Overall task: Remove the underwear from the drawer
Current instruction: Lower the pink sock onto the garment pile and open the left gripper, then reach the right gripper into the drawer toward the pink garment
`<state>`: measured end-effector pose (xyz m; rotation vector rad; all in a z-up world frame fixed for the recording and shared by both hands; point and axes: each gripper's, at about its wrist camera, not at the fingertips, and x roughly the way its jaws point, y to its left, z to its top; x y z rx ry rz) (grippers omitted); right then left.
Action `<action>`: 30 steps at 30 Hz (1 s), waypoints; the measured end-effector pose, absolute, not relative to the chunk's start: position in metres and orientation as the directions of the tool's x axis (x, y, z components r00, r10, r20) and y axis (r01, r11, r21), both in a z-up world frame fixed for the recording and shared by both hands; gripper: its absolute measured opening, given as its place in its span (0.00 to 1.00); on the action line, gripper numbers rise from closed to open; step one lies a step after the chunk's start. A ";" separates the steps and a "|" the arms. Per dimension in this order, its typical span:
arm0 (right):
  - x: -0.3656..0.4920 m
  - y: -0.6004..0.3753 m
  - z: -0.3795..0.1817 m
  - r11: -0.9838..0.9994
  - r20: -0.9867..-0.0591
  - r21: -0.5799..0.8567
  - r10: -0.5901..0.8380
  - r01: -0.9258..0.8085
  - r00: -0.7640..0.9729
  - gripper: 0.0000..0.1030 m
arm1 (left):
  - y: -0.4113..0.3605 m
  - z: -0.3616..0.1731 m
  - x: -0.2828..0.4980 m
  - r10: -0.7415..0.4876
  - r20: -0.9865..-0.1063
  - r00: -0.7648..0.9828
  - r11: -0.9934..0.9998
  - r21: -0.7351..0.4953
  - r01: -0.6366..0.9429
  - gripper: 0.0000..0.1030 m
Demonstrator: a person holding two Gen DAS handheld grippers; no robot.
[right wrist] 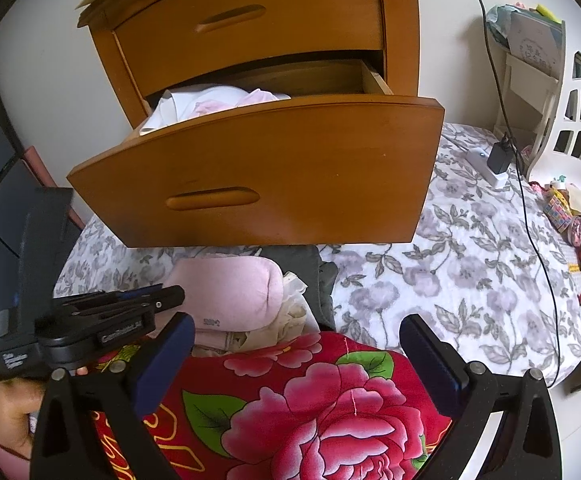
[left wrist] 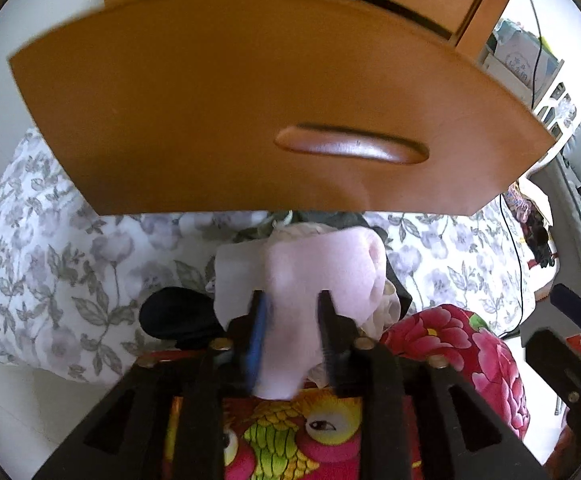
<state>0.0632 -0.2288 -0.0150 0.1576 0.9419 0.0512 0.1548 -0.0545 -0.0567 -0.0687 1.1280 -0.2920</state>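
A pale pink piece of underwear (left wrist: 322, 264) is clamped between the fingers of my left gripper (left wrist: 290, 308), just below the front of the pulled-out wooden drawer (left wrist: 250, 100). In the right wrist view the same pink underwear (right wrist: 230, 292) rests on a small heap of clothes on the bed, with the left gripper (right wrist: 158, 300) at its left side. The open drawer (right wrist: 274, 168) still holds white and pink garments (right wrist: 210, 104). My right gripper (right wrist: 296, 340) hangs open over the red floral blanket (right wrist: 310, 400), holding nothing.
A grey-flowered bedspread (right wrist: 470, 260) covers the bed. A dark grey garment (right wrist: 310, 276) and a cream one lie under the pink piece. A charger with black cable (right wrist: 498, 160) lies at the right, by a white shelf (right wrist: 570, 112). A hand (right wrist: 10, 404) holds the left tool.
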 end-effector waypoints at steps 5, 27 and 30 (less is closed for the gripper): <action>0.063 -0.229 -0.014 0.987 -0.801 0.156 0.113 0.022 0.588 1.00 | -0.045 -0.036 0.143 -0.263 -0.846 0.464 0.963 -0.198 0.184 0.41; 0.061 -0.220 -0.013 0.991 -0.801 0.132 0.100 0.011 0.590 1.00 | -0.002 0.017 0.101 -0.035 -0.671 0.740 0.999 -0.025 0.025 0.95; 0.061 -0.218 -0.013 0.992 -0.800 0.128 0.099 0.007 0.592 1.00 | 0.000 0.017 0.100 -0.031 -0.653 0.757 1.000 -0.020 0.024 0.95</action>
